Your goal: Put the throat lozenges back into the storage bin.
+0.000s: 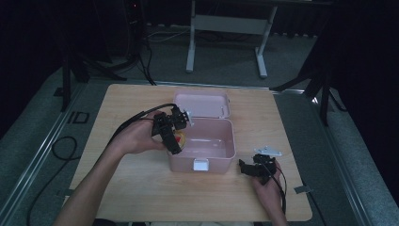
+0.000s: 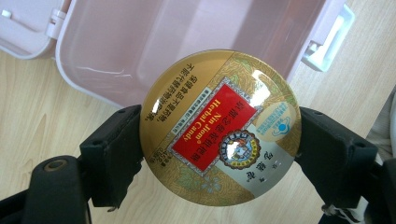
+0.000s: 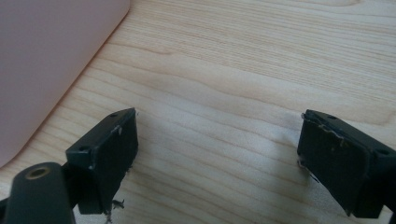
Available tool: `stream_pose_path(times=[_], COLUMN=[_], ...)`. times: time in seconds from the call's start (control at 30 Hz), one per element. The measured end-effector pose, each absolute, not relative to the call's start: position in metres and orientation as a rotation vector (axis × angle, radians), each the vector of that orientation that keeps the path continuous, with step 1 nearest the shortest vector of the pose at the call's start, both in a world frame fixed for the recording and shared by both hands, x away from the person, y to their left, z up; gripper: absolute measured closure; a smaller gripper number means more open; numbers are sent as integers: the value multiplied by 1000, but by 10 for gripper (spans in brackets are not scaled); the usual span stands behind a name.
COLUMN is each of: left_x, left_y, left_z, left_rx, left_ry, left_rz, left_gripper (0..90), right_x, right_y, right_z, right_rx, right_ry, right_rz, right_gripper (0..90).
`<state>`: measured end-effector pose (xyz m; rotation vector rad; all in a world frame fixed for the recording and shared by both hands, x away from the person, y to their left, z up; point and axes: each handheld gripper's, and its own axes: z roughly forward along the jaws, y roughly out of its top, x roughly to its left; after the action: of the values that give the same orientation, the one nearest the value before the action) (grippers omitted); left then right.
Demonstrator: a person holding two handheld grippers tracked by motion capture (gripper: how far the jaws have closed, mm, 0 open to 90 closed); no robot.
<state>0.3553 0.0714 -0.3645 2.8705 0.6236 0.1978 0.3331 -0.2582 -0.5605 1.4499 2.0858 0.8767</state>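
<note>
A round gold tin with a red herbal candy label sits clamped between the jaws of my left gripper. In the high view the left gripper holds this tin at the left rim of an open pink box, whose lid lies folded back behind it. The box's inside looks bare behind the tin. My right gripper rests low on the wooden table just right of the box, jaws wide apart with nothing between them.
The pink box has a white latch on its front wall. A cable trails from the left gripper across the table. Beyond the table's far edge stand a grey desk frame and dark stands on the floor.
</note>
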Motion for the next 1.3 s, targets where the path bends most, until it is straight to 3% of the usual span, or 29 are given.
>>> stream_pose_path(times=[0.8, 1.0, 1.3], left_x=[360, 362, 361], left_y=[59, 60, 72], left_z=[-371, -368, -357], left_rx=[2875, 2830, 2788], left_ry=[624, 651, 667], left_rz=[194, 242, 275], left_gripper=[199, 146, 152], right_x=[333, 333, 333], right_y=[-258, -258, -258], right_z=[-561, -561, -561], right_rx=[1449, 1449, 1444], right_ry=[2087, 2087, 2090], right_rz=[877, 877, 877], right_gripper=[122, 122, 122])
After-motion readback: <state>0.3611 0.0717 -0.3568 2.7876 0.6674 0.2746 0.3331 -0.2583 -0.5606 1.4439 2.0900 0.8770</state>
